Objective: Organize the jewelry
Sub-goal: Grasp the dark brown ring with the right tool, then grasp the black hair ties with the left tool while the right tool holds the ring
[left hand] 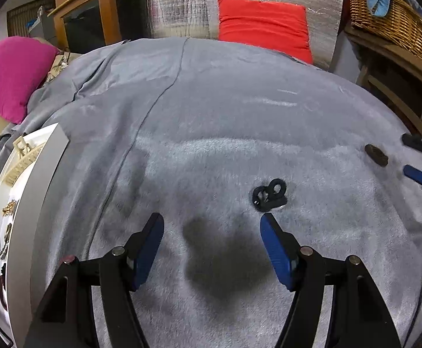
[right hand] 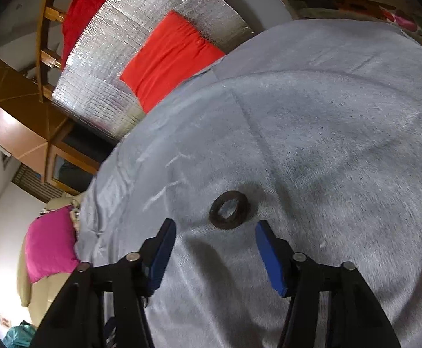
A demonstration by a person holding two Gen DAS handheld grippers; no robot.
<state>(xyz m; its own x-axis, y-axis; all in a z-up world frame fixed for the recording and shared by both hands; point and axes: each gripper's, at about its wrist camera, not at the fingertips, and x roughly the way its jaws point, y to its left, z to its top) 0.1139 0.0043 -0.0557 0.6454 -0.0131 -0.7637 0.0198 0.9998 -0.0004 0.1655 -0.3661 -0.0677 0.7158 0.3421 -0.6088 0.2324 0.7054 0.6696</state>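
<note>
A black looped jewelry piece (left hand: 269, 195) lies on the grey blanket (left hand: 211, 110), just ahead of my left gripper's right finger. My left gripper (left hand: 211, 222) is open and empty above the blanket. A dark brown ring-shaped bangle (right hand: 228, 209) lies on the blanket just ahead of my open, empty right gripper (right hand: 215, 229). The bangle also shows in the left wrist view (left hand: 376, 155), with the right gripper's fingertips (left hand: 416, 174) beside it at the right edge. A white jewelry tray (left hand: 45, 156) with several gold and dark pieces sits at the far left.
A red cushion (left hand: 264, 27) leans on silver foil at the back. A pink cushion (left hand: 10, 72) lies at the left. A wicker basket (left hand: 393, 20) stands on a wooden shelf at the right. Wooden furniture (left hand: 94, 14) stands behind.
</note>
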